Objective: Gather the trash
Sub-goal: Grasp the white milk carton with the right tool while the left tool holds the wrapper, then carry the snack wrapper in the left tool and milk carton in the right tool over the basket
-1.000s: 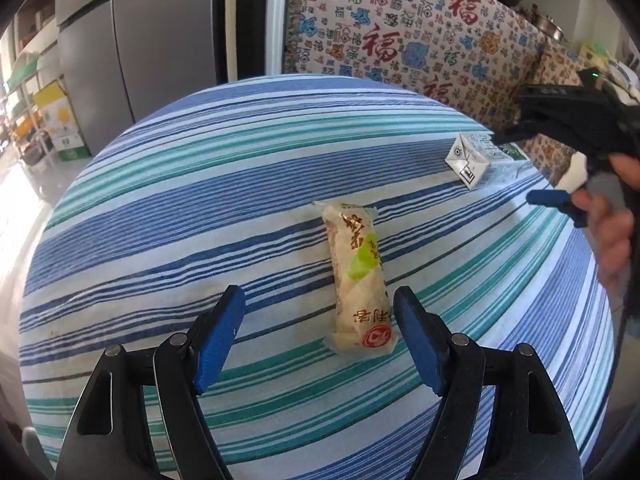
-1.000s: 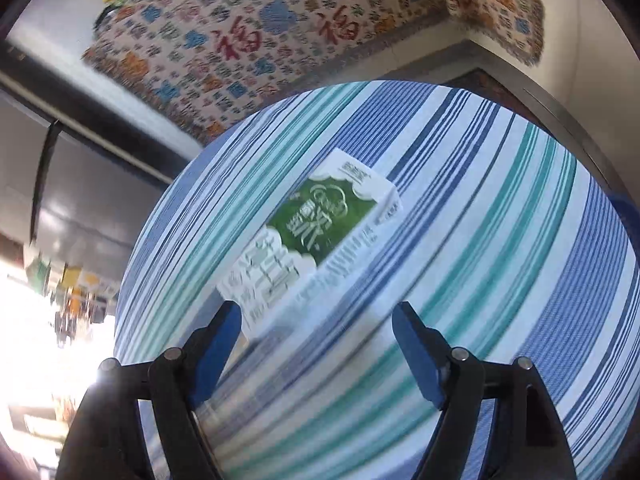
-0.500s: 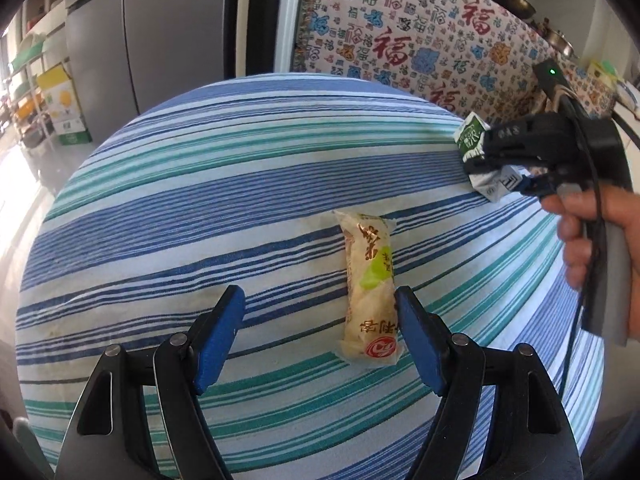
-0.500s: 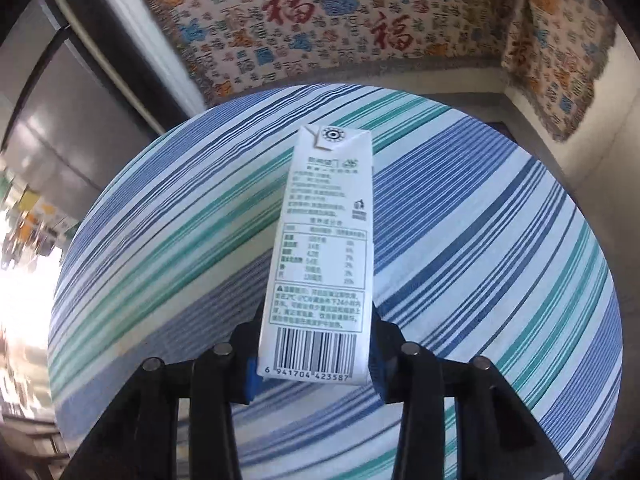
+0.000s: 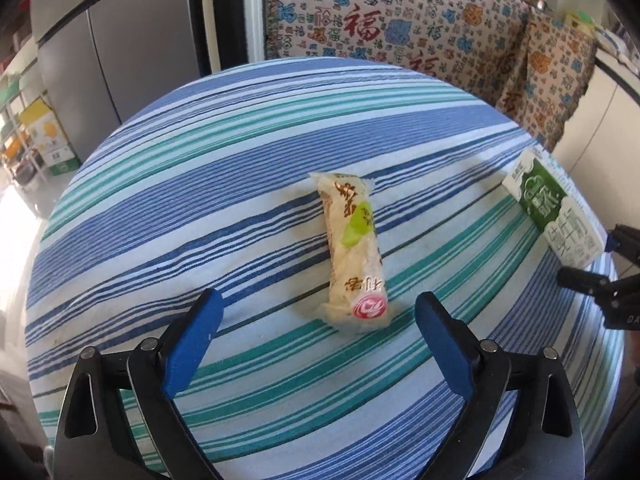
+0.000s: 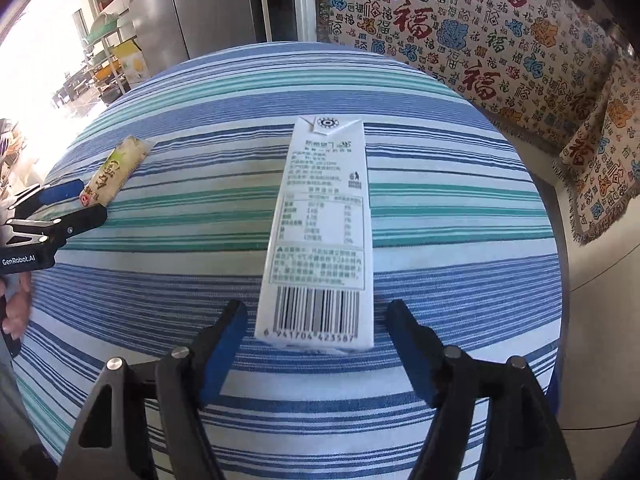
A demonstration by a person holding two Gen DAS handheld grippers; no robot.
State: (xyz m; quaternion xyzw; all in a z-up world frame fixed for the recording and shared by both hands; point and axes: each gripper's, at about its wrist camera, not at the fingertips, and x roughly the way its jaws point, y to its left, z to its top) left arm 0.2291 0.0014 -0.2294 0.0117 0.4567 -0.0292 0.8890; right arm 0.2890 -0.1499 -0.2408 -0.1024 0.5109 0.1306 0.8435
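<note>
**While Spread Wide, Pinching Nothing on Either Side**

Underneath all: round counter [image 5: 200,200] in a cloth of blue, teal and white stripes, bearing both pieces of trash.

Behind its far edge: patterned throw [image 5: 400,20] with red characters, draped over furniture.

Left claw [image 5: 318,300]: spread wide, low over the near part of the counter, blue pads clear of everything, the near end of the packet between the fingertips and just ahead of them.

Right claw [image 6: 316,307]: spread as well, one pad on each side of the carton's barcode end, a narrow gap visible on both sides.

Milk carton [image 6: 324,220]: lying flat near the counter's right edge, white nutrition panel up in the right wrist view, green face visible from the left wrist view.

Snack packet [image 5: 354,248]: pale wrapper with a green patch and a red round mark at its near end, lying lengthwise mid-counter, well apart from the carton.
</note>
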